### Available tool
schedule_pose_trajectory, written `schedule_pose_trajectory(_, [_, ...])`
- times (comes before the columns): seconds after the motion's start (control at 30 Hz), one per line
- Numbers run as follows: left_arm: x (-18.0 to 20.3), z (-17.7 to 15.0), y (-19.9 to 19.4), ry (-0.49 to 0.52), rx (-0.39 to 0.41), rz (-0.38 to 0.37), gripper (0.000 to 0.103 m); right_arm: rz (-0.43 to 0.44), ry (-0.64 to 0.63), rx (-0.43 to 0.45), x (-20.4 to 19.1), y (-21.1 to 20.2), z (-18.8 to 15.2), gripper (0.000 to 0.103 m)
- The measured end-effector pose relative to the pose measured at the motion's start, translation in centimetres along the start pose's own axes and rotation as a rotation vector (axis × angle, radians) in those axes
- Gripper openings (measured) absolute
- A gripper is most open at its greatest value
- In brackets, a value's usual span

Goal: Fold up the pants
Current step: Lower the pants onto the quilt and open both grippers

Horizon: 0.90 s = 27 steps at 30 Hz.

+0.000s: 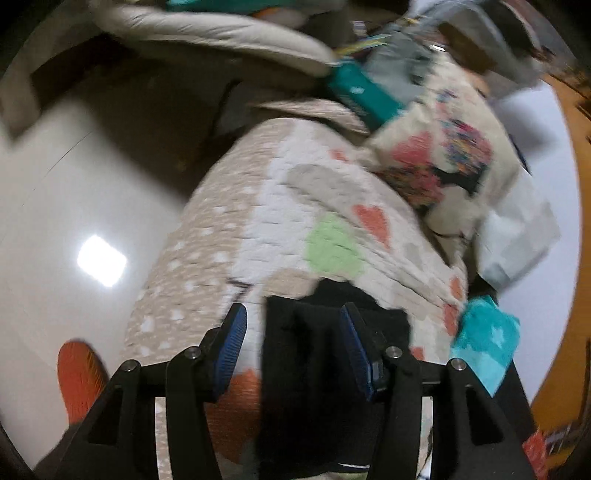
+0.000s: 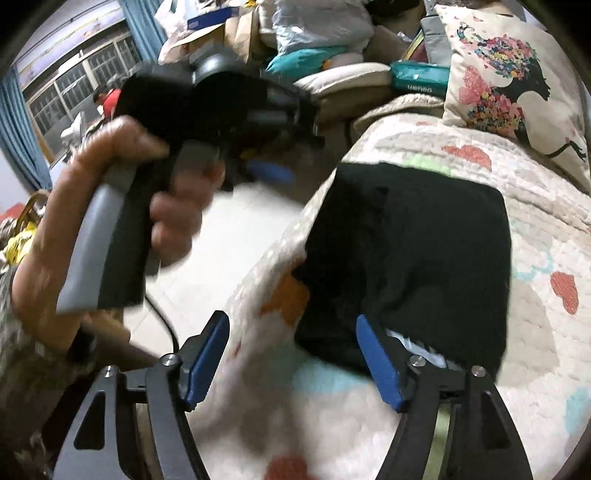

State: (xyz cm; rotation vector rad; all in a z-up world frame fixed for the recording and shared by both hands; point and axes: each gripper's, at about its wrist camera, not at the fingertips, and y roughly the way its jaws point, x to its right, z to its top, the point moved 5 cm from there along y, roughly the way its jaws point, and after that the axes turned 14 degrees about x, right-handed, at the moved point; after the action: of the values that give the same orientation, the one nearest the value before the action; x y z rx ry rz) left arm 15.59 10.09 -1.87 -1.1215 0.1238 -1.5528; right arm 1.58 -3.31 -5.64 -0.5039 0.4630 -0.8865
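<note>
The black pants (image 2: 410,258) lie folded into a compact rectangle on a quilted bedspread (image 2: 535,236) with coloured hearts. In the left wrist view the pants (image 1: 321,369) lie just under and ahead of my left gripper (image 1: 293,314), which is open and empty above them. My right gripper (image 2: 291,321) is open and empty, its right finger over the pants' near edge. The left gripper and the hand holding it (image 2: 173,206) show in the right wrist view, raised to the left of the pants.
A printed pillow (image 2: 517,81) lies past the pants on the bed; it also shows in the left wrist view (image 1: 443,162). A teal box (image 1: 362,96), a teal cloth (image 1: 487,343) and piled clutter (image 2: 314,33) surround the bed. Shiny floor (image 1: 74,206) lies left.
</note>
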Motion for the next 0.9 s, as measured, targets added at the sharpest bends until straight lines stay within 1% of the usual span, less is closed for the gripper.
schedule_pose_trajectory(0.07, [1.7,-0.9,0.5,0.069,-0.019,-0.033,0.051,-0.019,0.021,-0.006,1.1,-1.1,-0.4,0.076])
schedule_pose_trajectory(0.1, [2.2,-1.4,1.0,0.088,-0.033,-0.035,0.051,-0.035,0.035,-0.003,1.8,-1.6,-0.4,0.076])
schedule_pose_trajectory(0.13, [2.6,-2.3,1.8,0.114,-0.067,-0.029,0.052,-0.060,0.053,0.003,2.9,-2.1,-0.4,0.076])
schedule_pose_trajectory(0.17, [2.6,-2.9,2.7,0.133,-0.106,-0.010,0.052,-0.082,0.074,0.012,3.9,-2.6,-0.3,0.076])
schedule_pose_trajectory(0.23, [1.7,-4.2,4.5,0.152,-0.185,0.059,0.053,-0.121,0.145,0.028,6.1,-3.1,0.1,0.076])
schedule_pose_trajectory(0.3, [0.4,-4.9,5.6,0.142,-0.233,0.095,0.058,-0.143,0.235,0.053,8.0,-3.5,0.7,0.076])
schedule_pose_trajectory(0.33, [-0.4,-4.9,5.8,0.099,-0.243,0.092,0.063,-0.149,0.271,0.062,8.7,-3.6,0.9,0.076])
schedule_pose_trajectory(0.4, [-1.1,-4.5,5.5,0.031,-0.245,0.058,0.064,-0.158,0.330,0.079,10.0,-3.7,1.3,0.076])
schedule_pose_trajectory(0.43, [-1.2,-4.2,5.1,0.025,-0.234,0.051,0.064,-0.167,0.349,0.089,10.5,-3.8,1.4,0.076])
schedule_pose_trajectory(0.5, [-1.3,-3.7,4.1,0.040,-0.188,0.055,0.064,-0.195,0.362,0.103,11.4,-4.3,1.4,0.076])
schedule_pose_trajectory(0.6, [-0.6,-3.7,2.4,0.096,-0.090,0.091,0.064,-0.229,0.373,0.116,12.6,-4.8,0.9,0.076])
schedule_pose_trajectory(0.7, [0.7,-4.7,-0.6,0.224,0.051,0.196,0.064,-0.262,0.385,0.137,13.9,-5.6,-0.1,0.076])
schedule_pose_trajectory(0.77, [1.6,-5.6,-2.6,0.301,0.127,0.222,0.064,-0.282,0.385,0.142,14.5,-6.0,-1.0,0.076])
schedule_pose_trajectory(0.8, [2.4,-6.5,-3.7,0.356,0.172,0.249,0.064,-0.289,0.385,0.143,14.7,-6.1,-1.3,0.076])
schedule_pose_trajectory(0.83, [3.0,-7.5,-4.5,0.404,0.211,0.283,0.067,-0.298,0.388,0.144,14.9,-6.2,-1.7,0.076])
schedule_pose_trajectory(0.87, [3.3,-8.3,-5.0,0.430,0.235,0.308,0.073,-0.304,0.397,0.146,15.1,-6.2,-2.0,0.076])
schedule_pose_trajectory(0.9, [3.4,-9.3,-5.4,0.444,0.248,0.319,0.076,-0.306,0.416,0.147,15.5,-6.1,-2.2,0.076])
